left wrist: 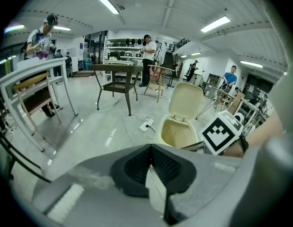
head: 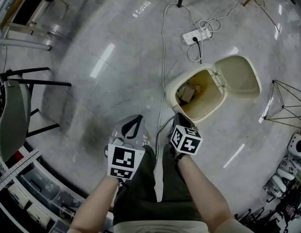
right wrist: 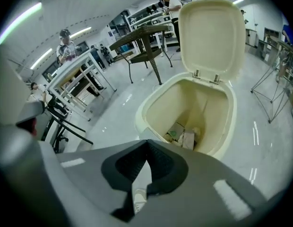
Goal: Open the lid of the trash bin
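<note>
Head view: the bin (head: 171, 95) is seen standing on the floor (head: 116, 81), just ahead of the right gripper (head: 179, 116) and a little to its right. The lid (head: 238, 75) is open; it stands up from the hinges at the far rim, and the inside of the bin is exposed. Some cartons (head: 187, 92) are seen at the bottom. The left gripper (head: 132, 126) is held beside the right one, further from the bin, and nothing is touched by either. In the left gripper view the jaws of the left gripper (left wrist: 150, 150) are brought together at the tips, with only a thin slit behind them, and nothing is held between them; the bin (left wrist: 177, 131) and the raised lid (left wrist: 185, 100) are seen ahead and to the right. In the right gripper view the jaws of the right gripper (right wrist: 147, 145) are also closed tip to tip and empty, and they are pointed at the near rim of the bin (right wrist: 151, 103), with the lid (right wrist: 211, 34) upright behind it. A power strip (head: 196, 34) is lying beyond the bin, and a white cable (head: 163, 57) is laid past the bin's left side.
</note>
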Demonstrator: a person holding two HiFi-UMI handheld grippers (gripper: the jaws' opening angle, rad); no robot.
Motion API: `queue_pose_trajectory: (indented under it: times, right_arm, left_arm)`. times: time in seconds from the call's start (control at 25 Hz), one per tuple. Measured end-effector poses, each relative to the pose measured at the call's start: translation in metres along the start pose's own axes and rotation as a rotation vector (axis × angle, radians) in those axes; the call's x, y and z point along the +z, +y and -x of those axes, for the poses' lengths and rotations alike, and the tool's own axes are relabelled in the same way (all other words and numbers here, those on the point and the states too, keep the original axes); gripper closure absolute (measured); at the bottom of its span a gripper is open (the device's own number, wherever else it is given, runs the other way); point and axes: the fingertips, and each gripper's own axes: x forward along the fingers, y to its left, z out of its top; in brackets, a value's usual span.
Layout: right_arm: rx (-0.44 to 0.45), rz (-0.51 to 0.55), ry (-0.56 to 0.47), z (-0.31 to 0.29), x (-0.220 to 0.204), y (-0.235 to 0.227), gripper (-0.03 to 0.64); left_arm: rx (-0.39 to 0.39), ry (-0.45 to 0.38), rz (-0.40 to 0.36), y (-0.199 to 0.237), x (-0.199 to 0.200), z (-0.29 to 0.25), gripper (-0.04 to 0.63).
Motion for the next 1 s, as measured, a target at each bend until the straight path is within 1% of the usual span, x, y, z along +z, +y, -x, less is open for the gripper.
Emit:
queue_pose_trajectory:
  times: [0.12, 0.32, 0.48, 0.72, 1.0]
  right_arm:
    - [0.043, 0.064, -0.03, 0.029, 0.026, 0.009, 0.614]
    - [0.125, 0.16, -0.097, 0.099, 0.079, 0.036, 0.614]
    - [0.183, 0.231, -0.181, 0.161, 0.13, 0.064, 0.614]
    - [0.252, 0.309, -0.306, 0.276, 0.196, 0.101, 0.614]
    - [0.323, 0.383, -0.47, 0.406, 0.259, 0.137, 0.614]
  left_arm:
    - [0.006, -0.012, -0.014, 0.0, 0.02, 0.016, 0.594]
    - [0.018, -0.053, -0.027, -0.003, 0.071, 0.055, 0.594]
    - [0.033, -0.131, -0.051, -0.005, 0.128, 0.092, 0.594]
    - [0.044, -0.241, -0.092, -0.027, 0.208, 0.163, 0.594]
    - [0.072, -0.355, -0.166, -0.051, 0.286, 0.247, 0.594]
